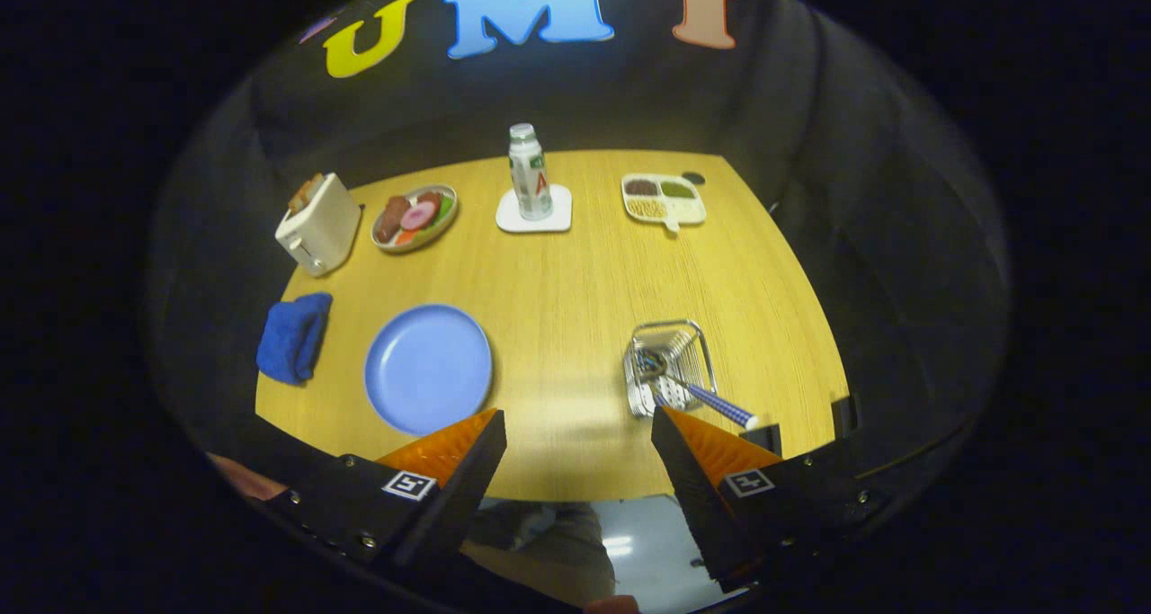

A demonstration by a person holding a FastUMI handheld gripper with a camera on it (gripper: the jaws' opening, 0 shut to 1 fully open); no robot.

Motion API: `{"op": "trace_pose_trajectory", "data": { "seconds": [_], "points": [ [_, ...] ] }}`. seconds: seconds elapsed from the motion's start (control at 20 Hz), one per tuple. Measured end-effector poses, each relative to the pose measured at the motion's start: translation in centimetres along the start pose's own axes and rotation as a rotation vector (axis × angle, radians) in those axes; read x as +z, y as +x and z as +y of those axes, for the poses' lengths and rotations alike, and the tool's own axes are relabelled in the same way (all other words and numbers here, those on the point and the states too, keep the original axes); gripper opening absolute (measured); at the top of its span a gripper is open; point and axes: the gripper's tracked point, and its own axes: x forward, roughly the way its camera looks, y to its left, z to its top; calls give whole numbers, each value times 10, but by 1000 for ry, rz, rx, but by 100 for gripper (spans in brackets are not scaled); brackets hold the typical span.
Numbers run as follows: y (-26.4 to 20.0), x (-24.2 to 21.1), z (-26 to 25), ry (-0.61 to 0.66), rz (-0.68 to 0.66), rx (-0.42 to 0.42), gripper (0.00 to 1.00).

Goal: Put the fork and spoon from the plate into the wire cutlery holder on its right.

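Wire cutlery holder on the wooden table holds a blue-handled utensil; left of it, the blue plate sits bare. The gripper hangs wide open, empty.

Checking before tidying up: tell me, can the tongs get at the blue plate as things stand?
Probably yes. The tongs are open and hold nothing, and the blue plate lies bare just ahead of the left finger with nothing between them.

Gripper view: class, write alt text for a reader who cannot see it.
The open gripper hovers above a wooden table, holding nothing. Cutlery stands in the wire cutlery holder, right of a bare blue plate; a toaster, bottle and food dishes lie beyond.
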Motion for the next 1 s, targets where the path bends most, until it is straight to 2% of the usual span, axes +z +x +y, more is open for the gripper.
{"op": "trace_pose_trajectory", "data": {
  "seconds": [0.2, 0.3, 0.45, 0.7, 1.0],
  "points": [
    [-7, 46, 10, -51, -234, -39, 100],
    [-8, 54, 17, -106, -293, -55, 100],
    [-13, 74, 35, -126, -413, -23, 98],
    [-30, 97, 50, -18, -606, 9, 98],
    [-64, 130, 77, -105, -916, 71, 97]
  ]
}}
